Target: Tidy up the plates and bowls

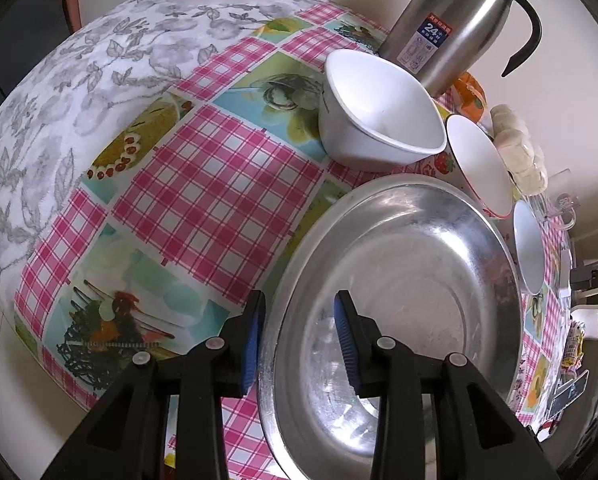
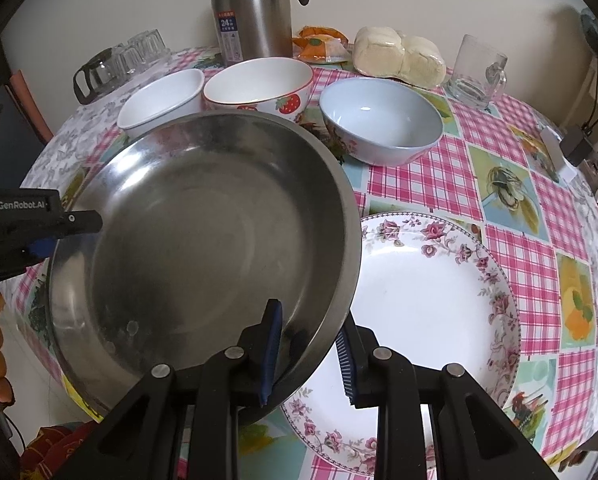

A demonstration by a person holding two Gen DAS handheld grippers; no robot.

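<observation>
The steel pan (image 2: 203, 240) is being gripped at opposite rim edges, jaws narrowly parted: left gripper (image 1: 299, 344), right gripper (image 2: 309, 354). It is being held overlapping the floral plate (image 2: 439, 280) just right of the right gripper; bare tablecloth (image 1: 171, 184) is lying left of the left gripper.

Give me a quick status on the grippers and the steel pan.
Left gripper and right gripper straddle opposite rims of steel pan, lifted and tilted. Floral plate beside and below. Three bowls behind, clear.

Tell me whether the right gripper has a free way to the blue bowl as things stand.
Probably not yet. The right gripper is clamped on the steel pan rim, shared with the left gripper. The path over the floral plate to the blue bowl looks otherwise open.
</observation>
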